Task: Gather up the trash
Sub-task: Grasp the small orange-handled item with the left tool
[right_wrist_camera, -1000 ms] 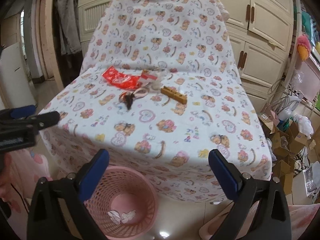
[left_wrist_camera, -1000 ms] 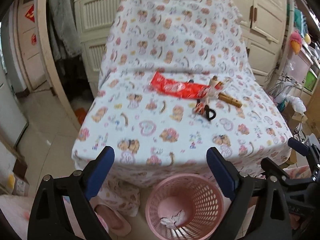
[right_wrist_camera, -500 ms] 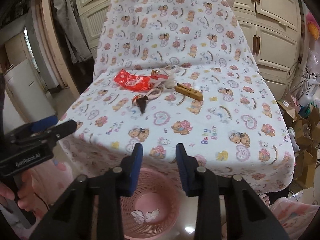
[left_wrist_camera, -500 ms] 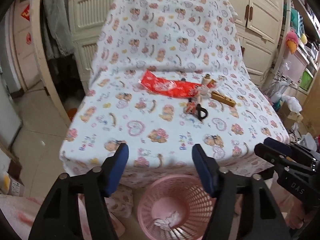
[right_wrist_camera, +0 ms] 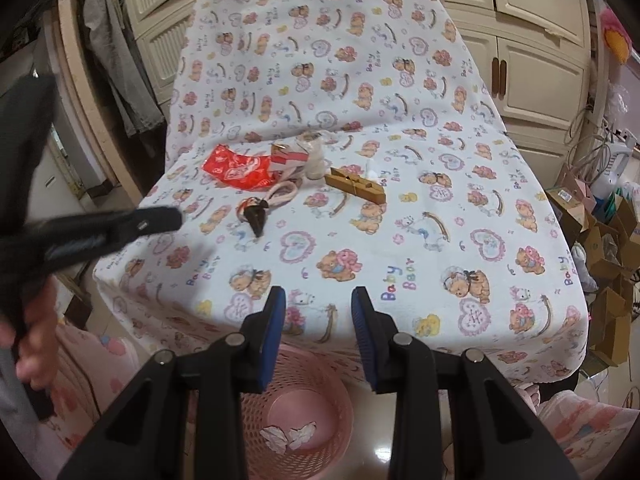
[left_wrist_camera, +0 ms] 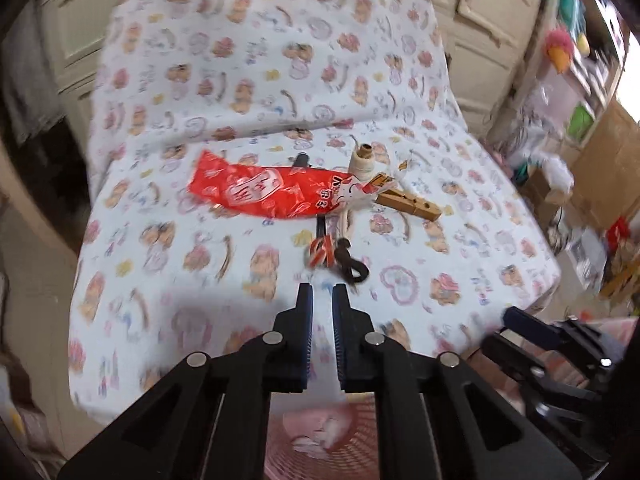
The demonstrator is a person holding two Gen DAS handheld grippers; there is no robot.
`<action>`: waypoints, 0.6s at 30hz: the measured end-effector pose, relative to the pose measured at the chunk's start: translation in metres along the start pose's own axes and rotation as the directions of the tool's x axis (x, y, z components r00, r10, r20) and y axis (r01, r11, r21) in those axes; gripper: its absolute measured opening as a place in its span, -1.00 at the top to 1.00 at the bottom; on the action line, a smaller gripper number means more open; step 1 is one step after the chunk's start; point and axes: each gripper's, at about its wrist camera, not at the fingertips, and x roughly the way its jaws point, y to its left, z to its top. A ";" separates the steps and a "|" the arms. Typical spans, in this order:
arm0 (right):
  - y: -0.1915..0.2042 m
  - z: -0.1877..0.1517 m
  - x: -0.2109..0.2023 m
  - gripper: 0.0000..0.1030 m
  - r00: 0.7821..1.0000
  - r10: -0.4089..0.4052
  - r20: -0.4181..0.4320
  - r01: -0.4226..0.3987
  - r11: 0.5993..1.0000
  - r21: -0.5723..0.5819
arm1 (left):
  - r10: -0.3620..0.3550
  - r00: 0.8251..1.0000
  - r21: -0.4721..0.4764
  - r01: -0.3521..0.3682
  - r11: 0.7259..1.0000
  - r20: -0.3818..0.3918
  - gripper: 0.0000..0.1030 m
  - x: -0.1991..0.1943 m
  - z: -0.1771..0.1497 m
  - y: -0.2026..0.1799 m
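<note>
A red snack wrapper (left_wrist_camera: pixel 264 192) lies on the bear-print cloth (left_wrist_camera: pixel 460 256), with a spool of white thread (left_wrist_camera: pixel 362 160), a wooden clothespin (left_wrist_camera: pixel 408 202) and a small red and dark hair tie (left_wrist_camera: pixel 334 256) beside it. The wrapper (right_wrist_camera: pixel 240 168), clothespin (right_wrist_camera: pixel 356 190) and hair tie (right_wrist_camera: pixel 254 210) also show in the right wrist view. My left gripper (left_wrist_camera: pixel 321 292) hovers just short of the hair tie, jaws nearly together and empty. My right gripper (right_wrist_camera: pixel 318 300) is over the cloth's front edge, slightly open and empty. A pink basket (right_wrist_camera: pixel 340 392) holding crumpled paper (right_wrist_camera: pixel 288 436) stands below.
Cream cupboards (right_wrist_camera: pixel 532 52) stand behind the covered table. Cardboard boxes (right_wrist_camera: pixel 600 240) and cables clutter the floor at the right. Clothes (right_wrist_camera: pixel 116 60) hang at the left. The left gripper also shows at the left edge of the right wrist view (right_wrist_camera: pixel 100 228).
Both grippers have closed from wide open. The left one is nearly shut and has moved forward over the cloth toward the hair tie. The right one reopened a little after narrowing.
</note>
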 end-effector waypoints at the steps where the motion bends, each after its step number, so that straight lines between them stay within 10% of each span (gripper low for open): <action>1: -0.001 0.000 0.002 0.37 1.000 0.001 -0.005 -0.001 1.000 0.005 | 0.019 1.000 0.044 -0.019 0.999 -0.005 0.83 0.006 0.001 -0.005; 5: -0.004 0.001 0.006 0.37 1.000 0.009 -0.013 -0.009 1.000 0.022 | 0.055 0.998 0.153 -0.048 0.987 -0.042 0.76 0.028 -0.002 -0.017; 18: -0.009 0.007 0.016 0.20 1.000 -0.010 -0.026 0.011 0.999 0.038 | -0.037 0.998 0.043 0.039 0.998 -0.055 0.63 0.060 0.016 0.004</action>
